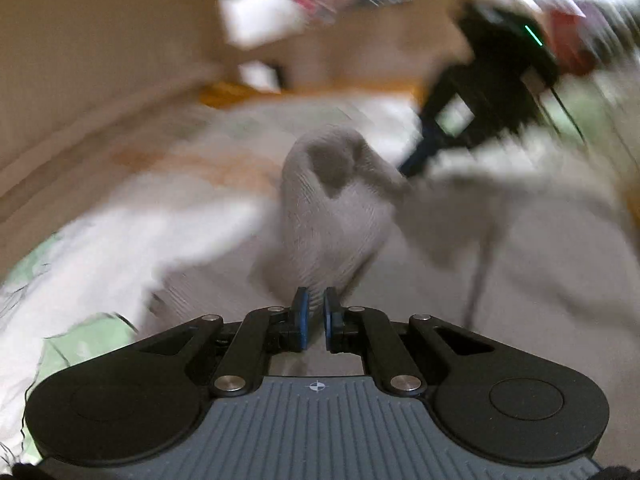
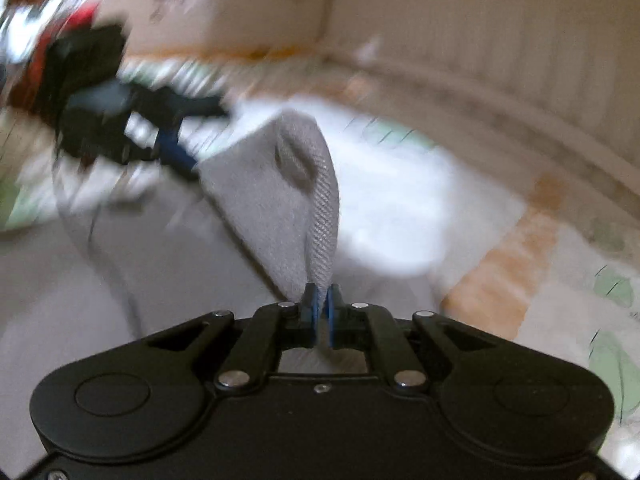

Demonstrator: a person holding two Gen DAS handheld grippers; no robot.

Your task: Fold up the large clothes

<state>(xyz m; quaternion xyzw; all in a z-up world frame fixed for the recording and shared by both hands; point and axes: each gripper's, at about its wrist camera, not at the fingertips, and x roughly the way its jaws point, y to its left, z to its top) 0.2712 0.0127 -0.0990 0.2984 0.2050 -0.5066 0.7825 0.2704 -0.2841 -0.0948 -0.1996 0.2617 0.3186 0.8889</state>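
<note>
Both views are heavily blurred. The left gripper (image 1: 315, 300) is clenched on a bunched fold of the grey knitted garment (image 1: 332, 208), lifted over a pale bedsheet (image 1: 100, 240). The right gripper (image 2: 322, 300) likewise pinches the garment's edge; background shapes stay unreadable.
</note>
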